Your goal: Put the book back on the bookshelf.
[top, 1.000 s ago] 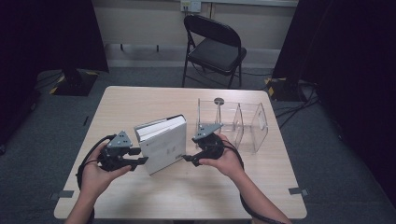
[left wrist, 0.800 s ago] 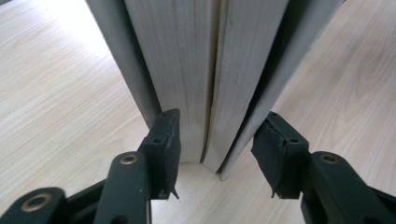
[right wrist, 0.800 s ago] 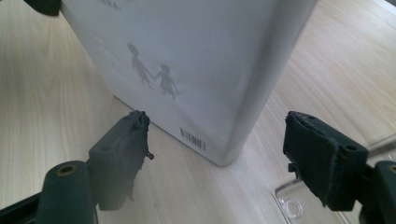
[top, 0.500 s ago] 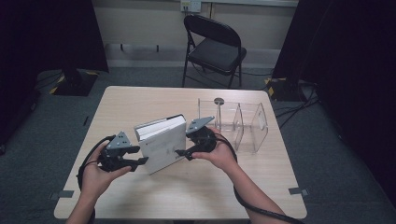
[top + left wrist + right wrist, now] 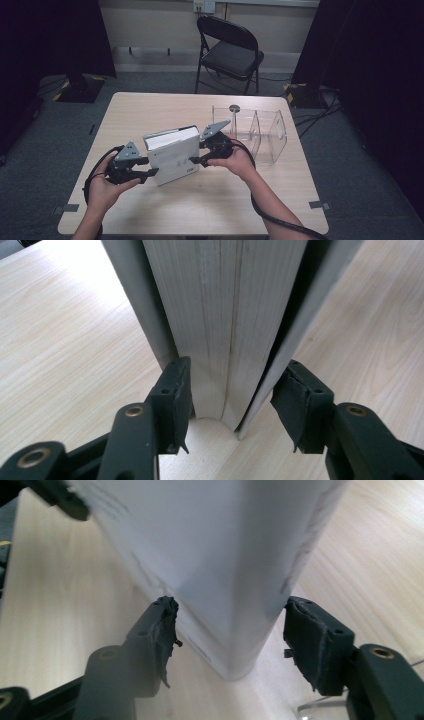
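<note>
A thick white book [image 5: 172, 155] stands upright on the wooden table [image 5: 200, 210], slightly tilted. My left gripper [image 5: 150, 172] is at the book's left end. In the left gripper view its jaws [image 5: 232, 405] are open and straddle the page edges of the book [image 5: 220, 315], the left pad close against it and a gap on the right. My right gripper [image 5: 196, 154] is at the book's right end. In the right gripper view it [image 5: 230, 635] stands open around the spine corner of the book [image 5: 215, 545], with a gap on both sides.
A clear acrylic divider rack [image 5: 260, 132] stands on the table just right of my right hand, with a small round knob [image 5: 234, 107] behind it. A black folding chair [image 5: 230, 50] is beyond the table's far edge. Cables trail from both grippers.
My right gripper has moved left from beside the acrylic rack to the book's right end, and its jaws now straddle the spine. The left gripper and the book have hardly moved.
</note>
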`<action>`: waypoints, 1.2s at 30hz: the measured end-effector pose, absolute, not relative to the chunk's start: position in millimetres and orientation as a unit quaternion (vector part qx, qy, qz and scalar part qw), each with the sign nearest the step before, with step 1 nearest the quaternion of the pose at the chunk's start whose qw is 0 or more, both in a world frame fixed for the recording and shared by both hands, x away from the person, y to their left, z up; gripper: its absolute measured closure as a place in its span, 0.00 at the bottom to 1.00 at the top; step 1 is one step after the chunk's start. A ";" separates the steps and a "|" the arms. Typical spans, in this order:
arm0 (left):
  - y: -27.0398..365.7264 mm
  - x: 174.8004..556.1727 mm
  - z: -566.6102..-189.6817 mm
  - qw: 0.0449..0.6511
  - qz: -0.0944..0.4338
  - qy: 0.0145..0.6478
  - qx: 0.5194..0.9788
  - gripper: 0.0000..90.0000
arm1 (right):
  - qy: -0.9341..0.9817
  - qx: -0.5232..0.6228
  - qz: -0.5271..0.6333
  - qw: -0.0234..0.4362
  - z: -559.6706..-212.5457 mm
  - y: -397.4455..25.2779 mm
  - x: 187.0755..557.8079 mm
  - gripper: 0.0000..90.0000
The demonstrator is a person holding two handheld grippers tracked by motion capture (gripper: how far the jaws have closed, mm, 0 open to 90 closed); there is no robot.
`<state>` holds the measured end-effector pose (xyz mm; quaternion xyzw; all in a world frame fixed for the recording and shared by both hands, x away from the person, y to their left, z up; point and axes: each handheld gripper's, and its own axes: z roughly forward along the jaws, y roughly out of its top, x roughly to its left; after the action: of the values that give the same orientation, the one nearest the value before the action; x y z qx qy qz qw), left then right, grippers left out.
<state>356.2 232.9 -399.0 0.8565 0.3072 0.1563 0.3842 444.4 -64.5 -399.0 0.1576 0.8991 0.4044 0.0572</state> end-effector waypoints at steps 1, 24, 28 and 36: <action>232.9 356.3 -399.7 0.388 0.158 0.309 0.854 0.57 | 0.900 0.154 0.403 0.055 -398.5 -65.8 442.6 0.42; 244.9 355.1 -409.4 0.388 0.146 0.321 0.852 0.51 | 0.909 0.109 0.397 0.067 -370.2 -35.6 419.5 0.46; 246.4 354.1 -419.5 0.389 0.122 0.335 0.850 0.46 | 0.913 0.110 0.389 0.057 -366.9 -35.4 417.9 0.52; 240.0 354.6 -432.7 0.375 0.097 0.343 0.856 0.35 | 0.913 0.123 0.386 0.047 -365.0 -46.5 414.8 0.57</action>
<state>354.6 240.0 -432.7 0.8560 0.3431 0.0968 0.3745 414.8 -46.5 -365.0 0.1233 0.9129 0.3861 0.0471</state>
